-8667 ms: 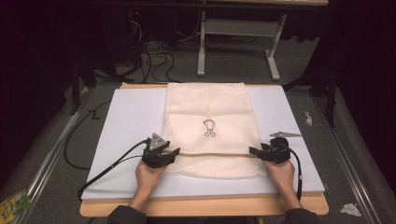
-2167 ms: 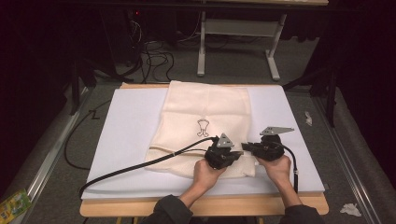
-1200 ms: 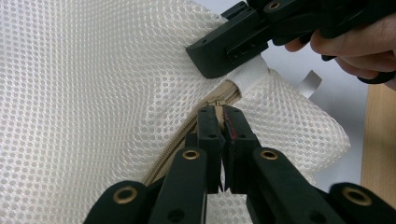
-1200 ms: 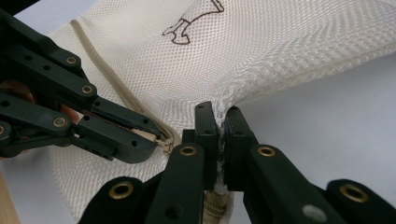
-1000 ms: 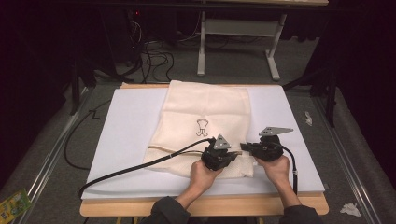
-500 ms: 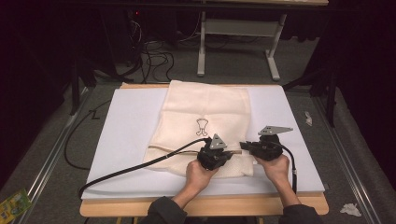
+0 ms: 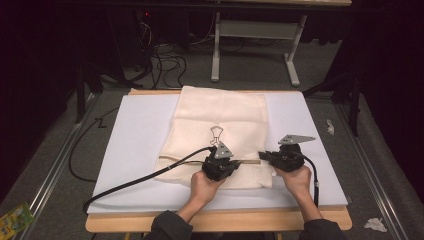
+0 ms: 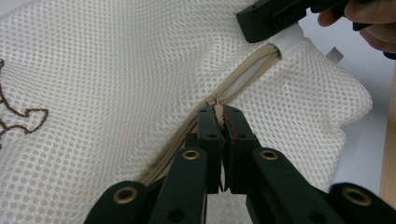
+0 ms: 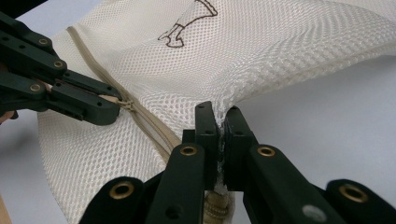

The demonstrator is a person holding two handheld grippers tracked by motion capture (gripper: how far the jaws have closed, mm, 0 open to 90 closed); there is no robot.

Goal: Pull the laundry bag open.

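A cream mesh bag (image 7: 220, 115) with a small brown emblem lies flat on the white pad (image 7: 135, 130). A tan zipper (image 8: 243, 77) runs across the bag near its front end. My left gripper (image 8: 218, 112) is shut on the zipper's pull tab, and the high view shows it (image 7: 239, 162) at the middle of the zipper line. My right gripper (image 9: 218, 114) is shut on the mesh at the bag's right corner, by the zipper's end, and stands (image 7: 262, 156) just right of the left one. The mesh is pulled taut between them.
The pad rests on a wooden table (image 7: 225, 220). The left gripper's black cable (image 7: 145, 177) trails over the pad to the front left. On the floor lie cables (image 7: 165, 55), a green packet (image 7: 15, 217) and crumpled paper (image 7: 372, 224). A table frame (image 7: 250, 30) stands behind.
My left gripper has slid a little to the left along the zipper, away from the right gripper. The right gripper has kept still on the bag's corner.
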